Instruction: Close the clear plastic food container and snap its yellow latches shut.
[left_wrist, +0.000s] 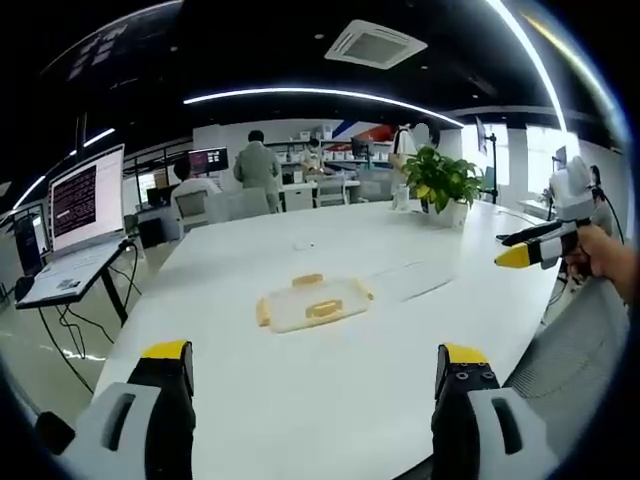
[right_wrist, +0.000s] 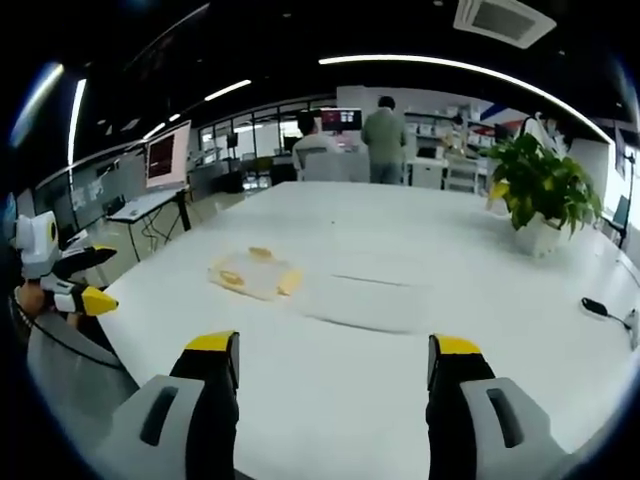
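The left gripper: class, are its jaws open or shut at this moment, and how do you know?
Open. In the left gripper view, the left gripper has its two yellow-tipped jaws standing far apart, white table between them, nothing held.

Left gripper (left_wrist: 315, 368): two black jaws with yellow tips, each rising from a pale grey moulded housing with an oval slot. Right gripper (right_wrist: 335, 362): same build, black jaws, yellow caps, grey slotted housings. Seen from across, right gripper (left_wrist: 530, 248) shows a white-and-black body tapering to yellow tips, held in a hand (left_wrist: 600, 258).
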